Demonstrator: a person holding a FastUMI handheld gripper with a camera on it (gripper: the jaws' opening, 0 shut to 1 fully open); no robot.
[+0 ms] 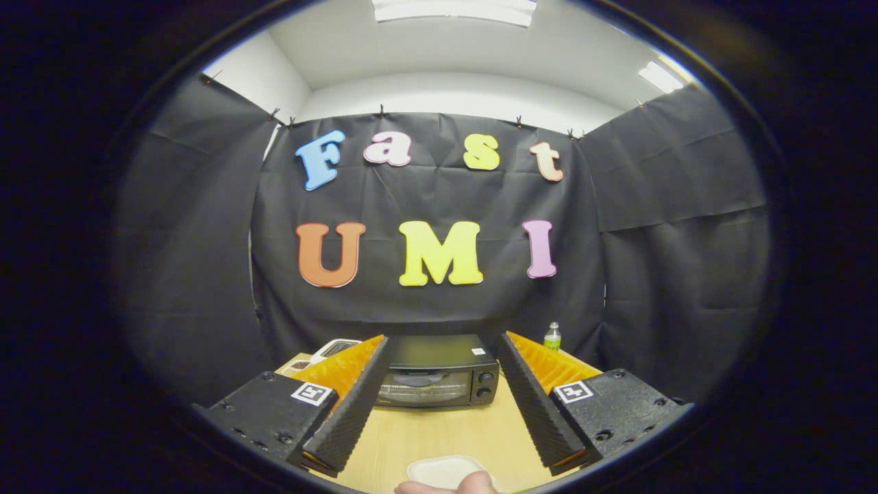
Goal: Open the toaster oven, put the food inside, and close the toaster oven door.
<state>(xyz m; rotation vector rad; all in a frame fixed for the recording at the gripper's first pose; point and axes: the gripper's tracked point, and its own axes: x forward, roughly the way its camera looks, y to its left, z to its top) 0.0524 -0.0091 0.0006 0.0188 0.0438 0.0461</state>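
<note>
claw (442, 374) released, fingers spread, gripping nothing | toaster oven (439, 374) door shut, beyond fingers on desk (439, 432) | oven's small sticker unreadable | white dish (442, 470) near claw's base, partly cut off by a hand (446, 486)

Bright up top: a ceiling light (454, 9) at twelve o'clock blows out to pure white, and a second one (660, 76) glares at two o'clock. The white ceiling takes that light evenly. Lower down it dims fast; the cloth walls soak it up and go near black toward nine and three o'clock. The table (439, 429) at six o'clock is softly lit, with faint shadow under the oven (437, 371). Straight lines bow hard toward the rim, fisheye style. Centre is sharp; the gripper (442, 403), fingers spread wide, looks slightly soft up close, edges smearing.
</note>
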